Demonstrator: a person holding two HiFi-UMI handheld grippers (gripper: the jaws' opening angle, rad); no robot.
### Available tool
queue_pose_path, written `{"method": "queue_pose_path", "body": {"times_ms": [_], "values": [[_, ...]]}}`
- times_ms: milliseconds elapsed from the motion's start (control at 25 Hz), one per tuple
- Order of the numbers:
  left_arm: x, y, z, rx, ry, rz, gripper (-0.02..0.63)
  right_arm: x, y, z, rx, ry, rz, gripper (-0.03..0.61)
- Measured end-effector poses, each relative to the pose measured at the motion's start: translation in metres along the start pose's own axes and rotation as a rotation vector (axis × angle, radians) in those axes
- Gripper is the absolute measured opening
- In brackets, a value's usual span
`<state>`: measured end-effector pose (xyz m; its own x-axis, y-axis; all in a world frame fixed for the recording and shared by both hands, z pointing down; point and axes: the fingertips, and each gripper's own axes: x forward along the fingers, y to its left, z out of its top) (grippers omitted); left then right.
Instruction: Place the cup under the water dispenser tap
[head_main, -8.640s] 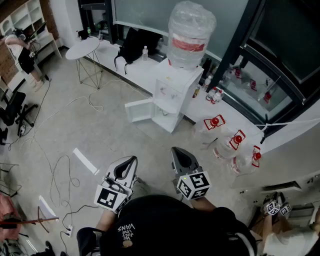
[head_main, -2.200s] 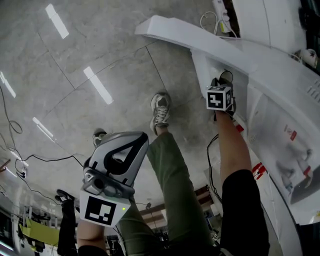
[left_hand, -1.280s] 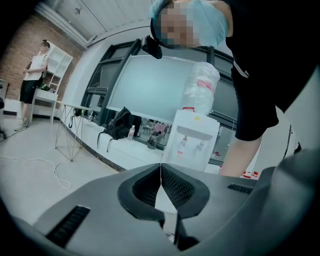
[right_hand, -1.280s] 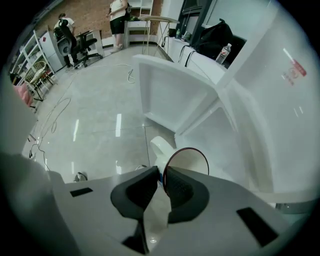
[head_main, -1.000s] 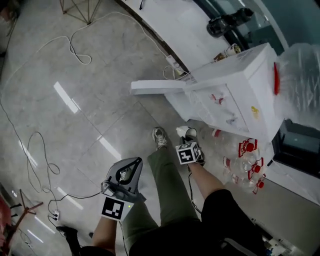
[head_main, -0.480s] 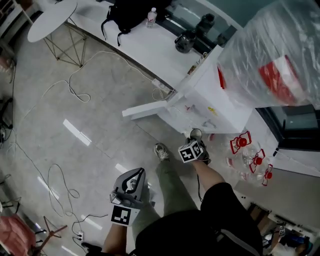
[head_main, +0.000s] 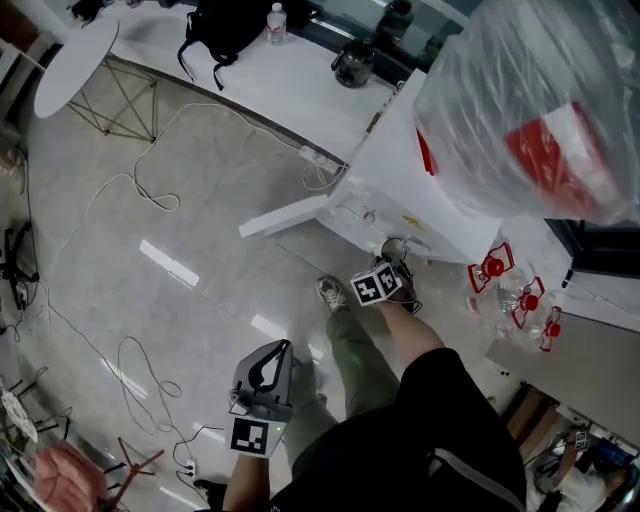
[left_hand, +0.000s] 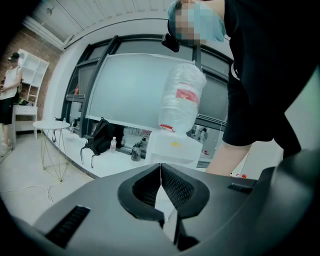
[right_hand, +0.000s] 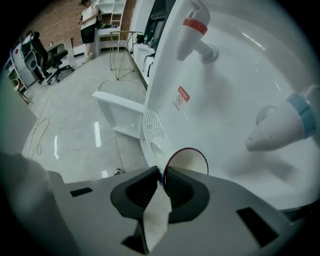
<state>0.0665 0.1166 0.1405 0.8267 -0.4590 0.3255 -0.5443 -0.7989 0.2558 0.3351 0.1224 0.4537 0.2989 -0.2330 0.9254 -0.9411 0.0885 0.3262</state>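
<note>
A paper cup (right_hand: 186, 161) with a dark red rim is pinched by its wall in my right gripper (right_hand: 162, 172), which is shut on it. The cup hangs in front of the white water dispenser (right_hand: 235, 90), above the round drip grille (right_hand: 152, 132), below the red tap (right_hand: 192, 27) and left of the blue tap (right_hand: 285, 120). In the head view the right gripper (head_main: 388, 262) holds the cup (head_main: 393, 247) against the dispenser's front (head_main: 400, 190). My left gripper (head_main: 281, 350) hangs low by my leg, shut and holding nothing (left_hand: 161, 167).
The dispenser's lower cabinet door (head_main: 285, 215) stands open toward the floor. A large plastic-wrapped bottle (head_main: 540, 110) tops the dispenser. Empty bottles with red caps (head_main: 520, 295) lie to its right. Cables (head_main: 130, 190) trail over the floor. A person (right_hand: 90, 20) stands far off.
The head view has swung a little further over the dispenser. My right gripper stays with the cup at the dispenser's front. My left gripper has dropped slightly lower in view.
</note>
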Motion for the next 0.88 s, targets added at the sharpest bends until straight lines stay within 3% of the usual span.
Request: {"method": "queue_pose_path", "body": {"times_ms": [480, 880], "values": [[0.016, 0.004, 0.001, 0.000, 0.009, 0.025, 0.020, 0.017, -0.006, 0.010, -0.017, 0.052, -0.018, 0.073], [0.006, 0.004, 0.014, 0.031, 0.000, 0.017, 0.020, 0.003, -0.011, 0.022, 0.011, -0.006, -0.039, 0.092]]}}
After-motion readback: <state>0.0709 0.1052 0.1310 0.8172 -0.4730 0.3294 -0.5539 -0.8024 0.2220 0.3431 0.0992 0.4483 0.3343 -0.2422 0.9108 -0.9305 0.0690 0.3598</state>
